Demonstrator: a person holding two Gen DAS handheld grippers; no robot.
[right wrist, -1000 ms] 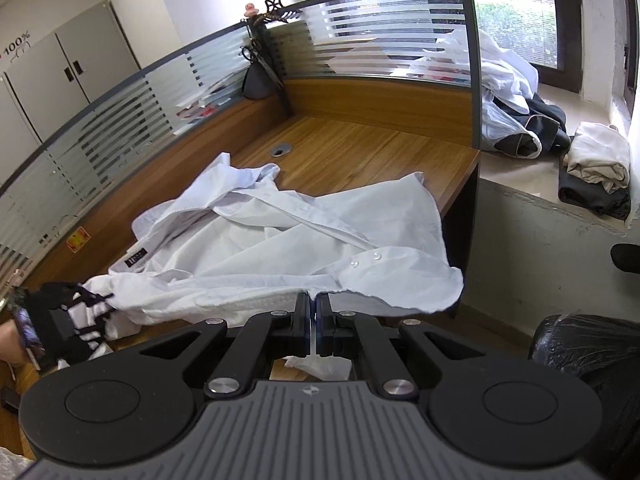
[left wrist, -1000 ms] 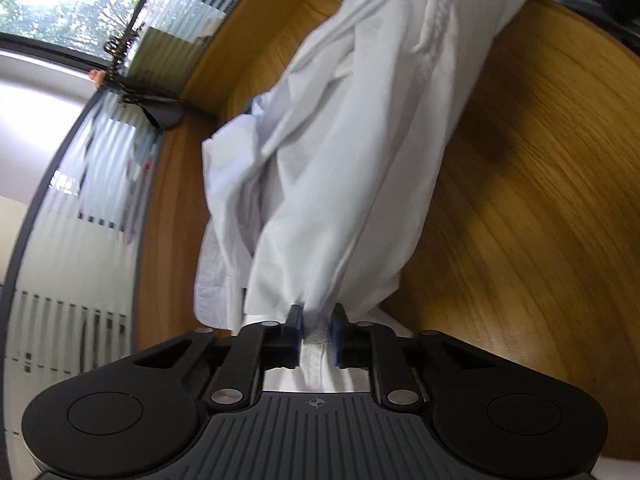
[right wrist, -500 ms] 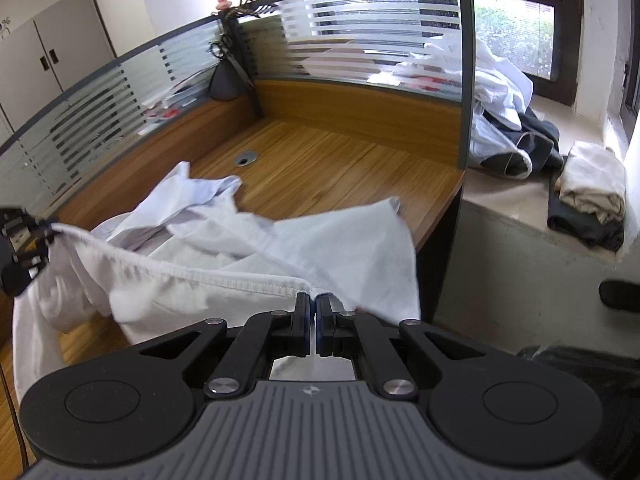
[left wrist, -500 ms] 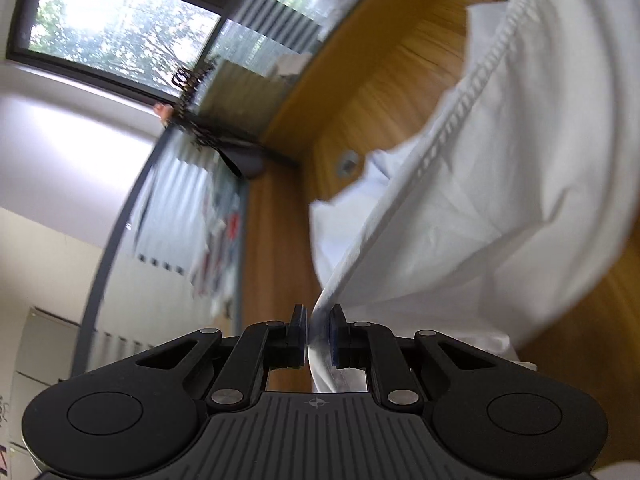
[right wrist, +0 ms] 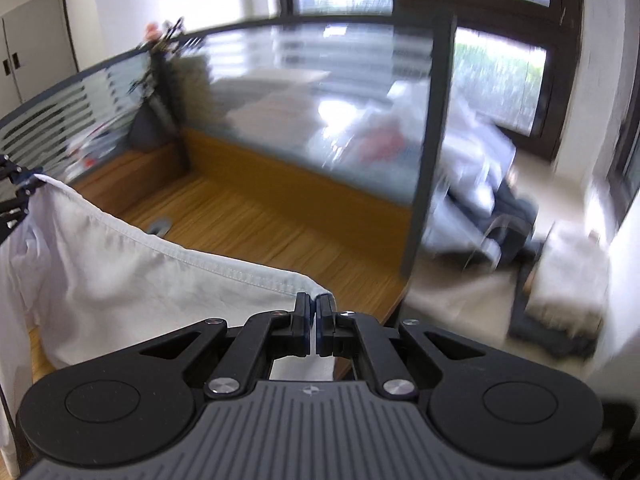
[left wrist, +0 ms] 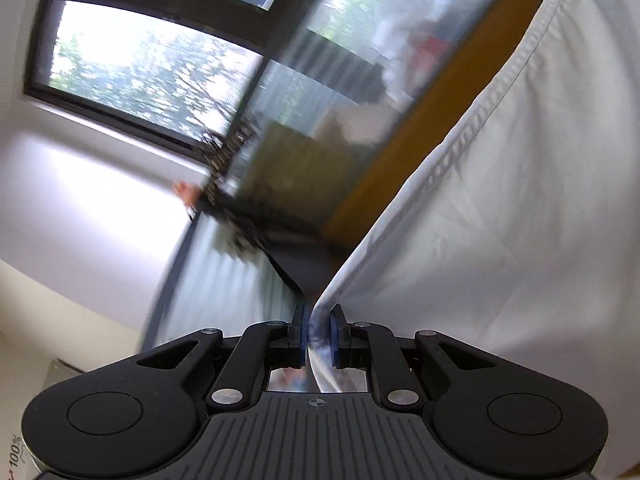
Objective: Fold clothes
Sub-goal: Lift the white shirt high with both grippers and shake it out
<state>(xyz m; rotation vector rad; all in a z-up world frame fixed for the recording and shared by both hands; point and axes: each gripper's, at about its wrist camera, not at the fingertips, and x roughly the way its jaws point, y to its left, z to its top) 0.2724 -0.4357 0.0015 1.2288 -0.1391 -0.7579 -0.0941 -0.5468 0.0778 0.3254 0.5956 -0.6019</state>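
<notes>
At the far left of the right wrist view, the left gripper (right wrist: 10, 196) shows only as a dark edge, pinching one end of the white shirt (right wrist: 120, 264). In its own view that gripper (left wrist: 319, 334) has its blue pads pressed onto the stitched hem, a strip of cloth running down between them. From there the hem runs rightward, sagging a little, to the right gripper (right wrist: 313, 332), whose fingers are pressed almost together on the other end. So the shirt hangs in the air between the two tools, above the wooden desk (right wrist: 256, 232), its body draping down toward the desk's near edge.

My reading is that the garment is being held up by one edge to spread it for laying flat. To do that well, both pinches should hold firm, the two ends should be kept level and drawn apart enough to take out the sag, and the cloth should come down onto the desk gently so that it lands flat.

Much is hard to read. Both views are smeared with motion, so the glass partition (right wrist: 312, 120) and the heap of clothes (right wrist: 492, 196) beyond it are vague shapes. The shirt's lower part, sleeves and collar are cut off or hidden, and how much cloth the right gripper actually holds cannot be made out.
</notes>
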